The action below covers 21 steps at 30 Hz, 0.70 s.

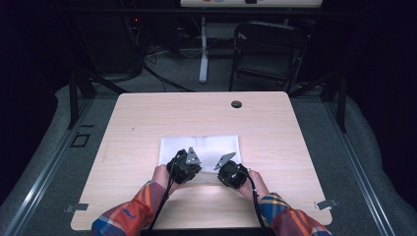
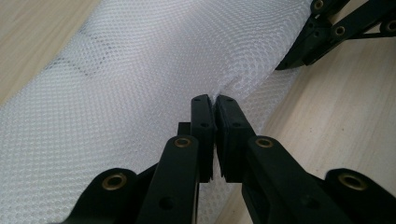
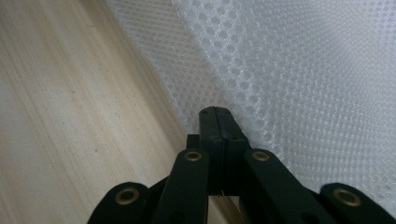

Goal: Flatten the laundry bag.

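Observation:
A white mesh cloth (image 1: 206,146) lies flat on the middle of the wooden table (image 1: 147,123). My left gripper (image 1: 186,165) sits at the cloth's near edge, left of centre. In the left gripper view the left gripper (image 2: 214,100) is shut, pinching a small pucker of the mesh cloth (image 2: 140,79). My right gripper (image 1: 230,172) is at the near edge too, right of centre. In the right gripper view the right gripper (image 3: 218,111) is shut on the border of the mesh cloth (image 3: 299,70), which lifts off the wood there. The other gripper's black linkage (image 2: 327,32) shows farther along the same edge.
A dark cable hole (image 1: 236,104) sits near the table's far edge. A black folding chair (image 1: 268,49) and a white stand leg (image 1: 203,59) are on the floor beyond. Metal clips (image 1: 327,203) mark the near corners. Bare wood surrounds the cloth.

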Tool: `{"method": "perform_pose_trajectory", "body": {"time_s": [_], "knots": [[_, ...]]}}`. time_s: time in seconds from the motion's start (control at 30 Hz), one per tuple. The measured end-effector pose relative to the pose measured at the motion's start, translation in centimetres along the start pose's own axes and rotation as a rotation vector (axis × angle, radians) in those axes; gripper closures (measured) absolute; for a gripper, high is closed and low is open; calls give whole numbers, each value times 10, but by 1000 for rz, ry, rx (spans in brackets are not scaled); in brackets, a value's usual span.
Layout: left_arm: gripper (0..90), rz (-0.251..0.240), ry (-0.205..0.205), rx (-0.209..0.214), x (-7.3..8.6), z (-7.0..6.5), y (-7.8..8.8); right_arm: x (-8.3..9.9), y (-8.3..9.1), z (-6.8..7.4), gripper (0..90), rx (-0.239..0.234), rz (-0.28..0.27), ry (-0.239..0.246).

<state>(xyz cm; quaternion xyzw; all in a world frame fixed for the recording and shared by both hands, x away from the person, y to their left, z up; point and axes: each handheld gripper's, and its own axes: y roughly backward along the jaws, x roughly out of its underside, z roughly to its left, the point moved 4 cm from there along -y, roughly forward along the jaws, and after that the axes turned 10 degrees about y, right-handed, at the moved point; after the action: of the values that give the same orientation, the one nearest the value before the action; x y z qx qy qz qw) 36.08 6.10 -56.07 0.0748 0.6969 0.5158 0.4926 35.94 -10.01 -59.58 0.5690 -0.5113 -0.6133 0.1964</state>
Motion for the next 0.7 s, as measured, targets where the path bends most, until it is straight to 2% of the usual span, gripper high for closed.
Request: {"method": "perform_pose_trajectory", "body": {"time_s": [0.33, 0.57, 0.7], "knots": [[861, 21, 2, 13, 0, -5, 0, 2, 3, -1, 900, -31, 21, 1], [862, 40, 3, -8, -3, -7, 3, 4, 3, -1, 900, -43, 16, -7], [863, 29, 31, -7, -5, -3, 4, 4, 3, -1, 900, -43, 10, -11]]}}
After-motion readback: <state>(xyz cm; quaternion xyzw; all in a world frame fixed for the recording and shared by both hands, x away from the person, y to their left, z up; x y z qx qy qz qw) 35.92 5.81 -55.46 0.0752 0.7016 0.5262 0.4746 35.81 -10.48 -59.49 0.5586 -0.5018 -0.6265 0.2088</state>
